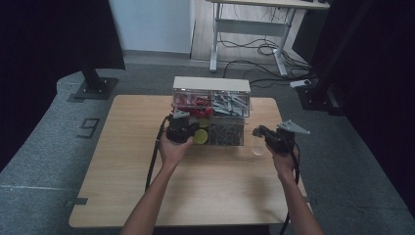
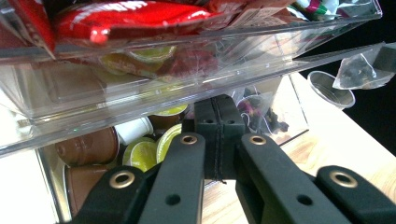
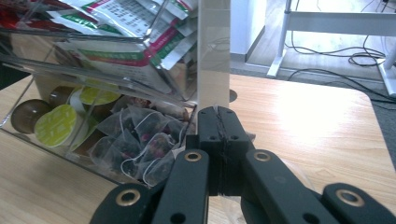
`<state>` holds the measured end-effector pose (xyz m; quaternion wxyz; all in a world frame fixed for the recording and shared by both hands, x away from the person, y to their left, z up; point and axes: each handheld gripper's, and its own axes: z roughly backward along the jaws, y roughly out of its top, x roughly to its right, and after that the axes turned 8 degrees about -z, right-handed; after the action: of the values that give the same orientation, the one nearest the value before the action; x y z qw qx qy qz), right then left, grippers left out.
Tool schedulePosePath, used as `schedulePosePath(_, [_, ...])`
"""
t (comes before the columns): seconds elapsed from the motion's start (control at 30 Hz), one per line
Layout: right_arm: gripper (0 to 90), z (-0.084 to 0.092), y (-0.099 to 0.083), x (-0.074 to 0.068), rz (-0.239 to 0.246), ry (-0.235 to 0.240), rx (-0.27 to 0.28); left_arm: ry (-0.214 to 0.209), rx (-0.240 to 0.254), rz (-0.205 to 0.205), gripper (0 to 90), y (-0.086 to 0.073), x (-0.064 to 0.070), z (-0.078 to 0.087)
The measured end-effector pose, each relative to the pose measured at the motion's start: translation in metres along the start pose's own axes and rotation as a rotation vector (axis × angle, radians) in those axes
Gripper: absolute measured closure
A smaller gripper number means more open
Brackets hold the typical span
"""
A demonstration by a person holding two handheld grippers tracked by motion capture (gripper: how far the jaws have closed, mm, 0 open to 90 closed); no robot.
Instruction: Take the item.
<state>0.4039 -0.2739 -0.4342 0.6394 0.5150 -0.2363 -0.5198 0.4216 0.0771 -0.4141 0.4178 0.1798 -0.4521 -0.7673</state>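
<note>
A clear two-tier organizer [image 1: 211,86] stands at the table's far middle. Its upper bins hold red packets [image 2: 126,18] and printed sachets [image 3: 140,28]. The lower bins hold brown and green-lidded capsules [image 2: 142,154] and pyramid tea bags [image 3: 140,140]. My left gripper [image 2: 219,105] is shut, its tips right under a clear bin edge, in front of the capsules [image 1: 200,136]. Whether it pinches that edge is unclear. My right gripper [image 1: 258,131] is shut to the right of the organizer. A tea bag [image 2: 362,70] hangs at its tip above a small clear cup [image 2: 331,88].
The clear cup [image 1: 258,149] stands on the wooden table [image 1: 147,196] just right of the organizer's front. Cables trail from both grippers toward the near edge. Beyond the table are a desk frame [image 1: 249,29] with floor cables and a black stand base [image 1: 93,88].
</note>
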Motion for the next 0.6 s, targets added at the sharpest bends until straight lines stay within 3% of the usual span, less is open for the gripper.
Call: schedulePosePath(0.6, [89.4, 0.002, 0.001, 0.018, -0.019, -0.049, 0.003, 0.003, -0.002, -0.004, 89.8, 0.000, 0.001, -0.001])
